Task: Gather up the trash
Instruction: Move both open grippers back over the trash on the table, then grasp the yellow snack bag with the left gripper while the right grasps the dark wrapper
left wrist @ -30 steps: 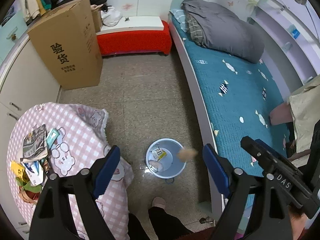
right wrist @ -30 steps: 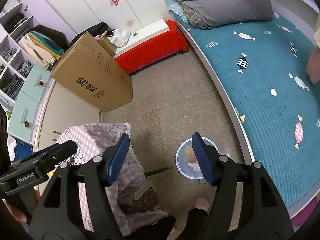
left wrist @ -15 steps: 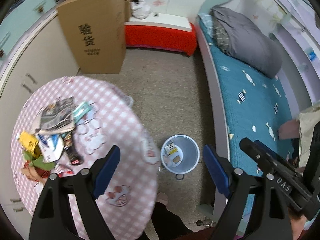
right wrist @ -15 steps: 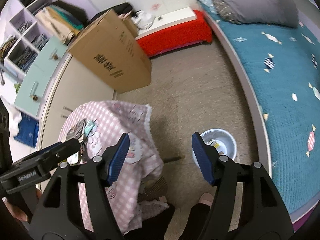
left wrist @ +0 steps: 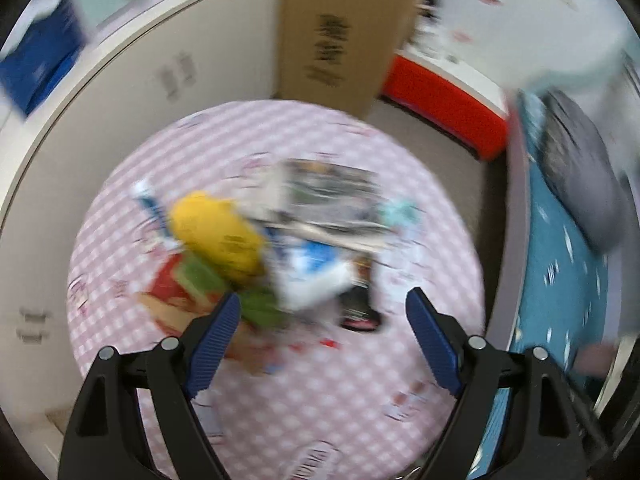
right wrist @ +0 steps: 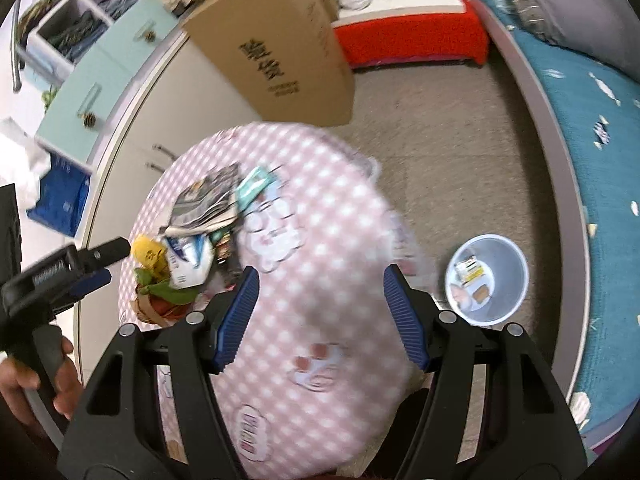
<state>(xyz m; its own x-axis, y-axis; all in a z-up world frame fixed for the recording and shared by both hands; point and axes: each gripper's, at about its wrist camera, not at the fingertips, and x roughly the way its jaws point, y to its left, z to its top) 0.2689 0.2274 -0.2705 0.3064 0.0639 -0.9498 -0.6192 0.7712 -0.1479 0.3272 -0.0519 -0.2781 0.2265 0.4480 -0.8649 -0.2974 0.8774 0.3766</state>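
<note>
Left gripper (left wrist: 322,322) agape, empty | over trash pile (left wrist: 256,248) | table (left wrist: 320,400)

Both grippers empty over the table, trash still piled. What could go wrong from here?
1. The trash pile is overlapping wrappers and papers, so the open left gripper may lift several and drop some.
2. The bin stands on the floor beyond the table edge; loosely held pieces may miss it.

A round bench (right wrist: 320,320) under a pink checked cloth has a trash pile (right wrist: 188,248) crowding its left part; the right and near parts lie bare. A cardboard box (right wrist: 276,40) stands behind the bench, cabinets (right wrist: 132,128) on its left. Open floor (right wrist: 452,152) separates the bench from the bed (right wrist: 600,160), with a bin (right wrist: 486,280) standing there.
</note>
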